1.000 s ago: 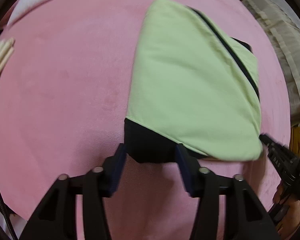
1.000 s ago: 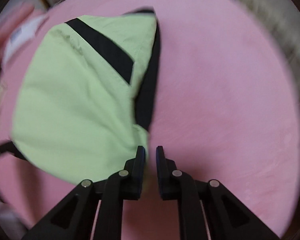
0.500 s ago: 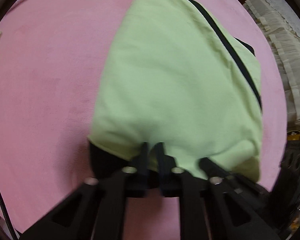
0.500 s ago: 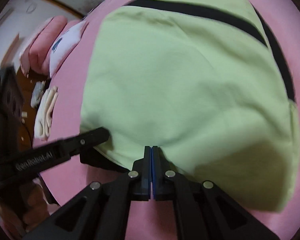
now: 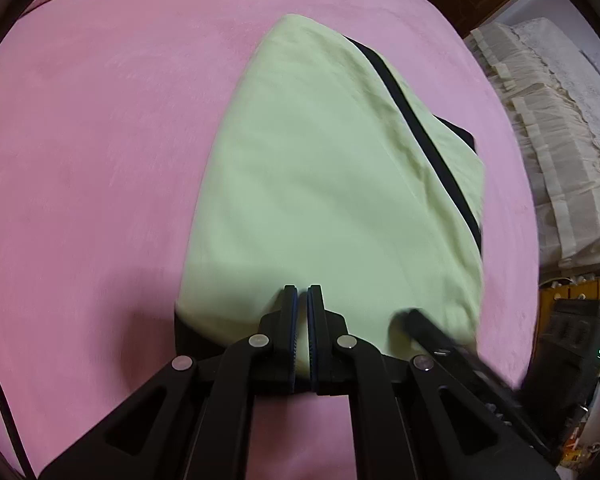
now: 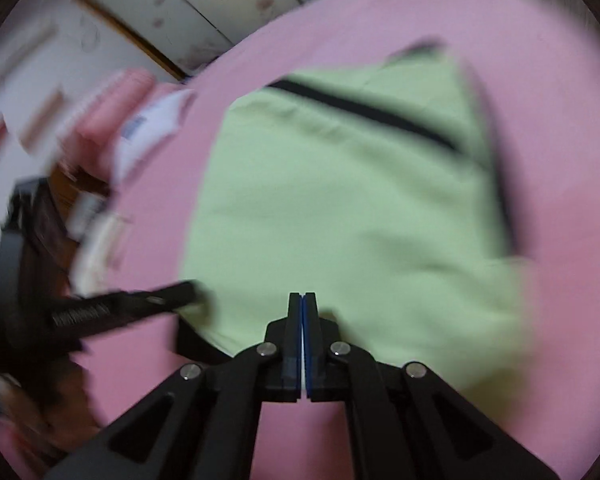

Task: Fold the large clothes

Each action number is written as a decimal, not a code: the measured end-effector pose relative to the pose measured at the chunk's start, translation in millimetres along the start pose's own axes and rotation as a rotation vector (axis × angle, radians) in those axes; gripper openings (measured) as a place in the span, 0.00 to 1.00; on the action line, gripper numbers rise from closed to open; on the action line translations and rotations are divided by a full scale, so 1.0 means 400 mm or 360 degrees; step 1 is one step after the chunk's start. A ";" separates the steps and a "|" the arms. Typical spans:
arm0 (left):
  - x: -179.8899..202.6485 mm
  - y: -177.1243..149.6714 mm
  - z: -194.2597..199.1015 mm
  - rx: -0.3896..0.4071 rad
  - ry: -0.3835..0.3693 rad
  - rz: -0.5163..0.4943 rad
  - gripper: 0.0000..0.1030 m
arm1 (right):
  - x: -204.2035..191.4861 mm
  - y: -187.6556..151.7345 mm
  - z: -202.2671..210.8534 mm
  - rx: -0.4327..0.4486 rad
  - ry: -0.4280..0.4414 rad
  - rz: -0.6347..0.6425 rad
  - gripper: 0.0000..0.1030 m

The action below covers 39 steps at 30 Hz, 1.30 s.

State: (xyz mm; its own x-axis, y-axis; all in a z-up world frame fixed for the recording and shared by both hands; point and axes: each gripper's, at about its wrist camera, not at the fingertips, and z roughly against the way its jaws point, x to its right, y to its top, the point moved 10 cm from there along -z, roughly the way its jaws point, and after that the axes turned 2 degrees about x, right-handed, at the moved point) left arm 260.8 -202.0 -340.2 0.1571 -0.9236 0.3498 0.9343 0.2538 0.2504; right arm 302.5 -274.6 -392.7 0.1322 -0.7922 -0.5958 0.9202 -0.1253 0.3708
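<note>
A light green garment point(image 5: 332, 200) with black trim lies folded on the pink blanket point(image 5: 100, 160). My left gripper point(image 5: 302, 292) is shut on its near edge, with green cloth between the pads. My right gripper point(image 6: 302, 298) is shut on the same near edge of the garment point(image 6: 340, 208), further right; its view is blurred by motion. Each gripper shows in the other's view: the right one point(image 5: 432, 332) at lower right, the left one point(image 6: 132, 304) at lower left. A black layer point(image 5: 196, 332) pokes out under the near left corner.
Cream folded bedding point(image 5: 552, 140) lies off the blanket's right side. Pink and white pillows point(image 6: 140, 128) and a wall with a framed panel point(image 6: 188, 12) stand behind the bed on the left. A dark device point(image 5: 572, 344) sits at lower right.
Both grippers closed onto the garment's near edge, the left from wide open. The garment's near edge has since lifted and the views pulled back; the right view has become blurred.
</note>
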 end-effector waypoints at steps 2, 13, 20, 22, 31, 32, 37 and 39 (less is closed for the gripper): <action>0.011 0.043 -0.022 0.0035 -0.0029 -0.0009 0.01 | -0.001 0.035 -0.096 -0.0008 0.0098 -0.0113 0.00; 0.064 0.346 -0.196 0.0240 -0.0109 -0.0099 0.02 | 0.001 0.309 -0.253 0.0243 0.0104 -0.0037 0.00; 0.074 0.401 -0.228 0.0309 -0.0065 -0.0253 0.02 | 0.067 0.384 -0.249 0.0299 0.0101 -0.0014 0.00; 0.066 0.393 -0.223 0.0306 -0.0088 -0.0287 0.02 | 0.104 0.410 -0.227 0.0351 0.0029 -0.0005 0.00; 0.066 0.403 -0.258 0.0285 -0.0185 -0.0179 0.01 | 0.331 0.443 -0.063 0.0519 -0.0376 -0.0237 0.00; 0.076 0.401 -0.259 0.0273 -0.0149 -0.0191 0.01 | 0.327 0.440 -0.053 0.0518 -0.0436 -0.0199 0.00; 0.109 0.373 -0.219 0.0204 0.0016 -0.0248 0.06 | 0.219 0.416 -0.002 0.0427 -0.0356 0.0017 0.01; 0.115 0.347 -0.216 0.0176 0.0003 -0.0222 0.07 | 0.167 0.351 -0.038 0.0231 -0.0267 0.0116 0.01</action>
State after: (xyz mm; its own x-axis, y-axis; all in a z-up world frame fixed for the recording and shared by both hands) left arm 425.3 -234.2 -367.3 0.0290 -0.9526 0.3028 0.9061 0.1530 0.3945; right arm 446.3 -336.1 -391.1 0.1219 -0.8890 -0.4415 0.8463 -0.1393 0.5142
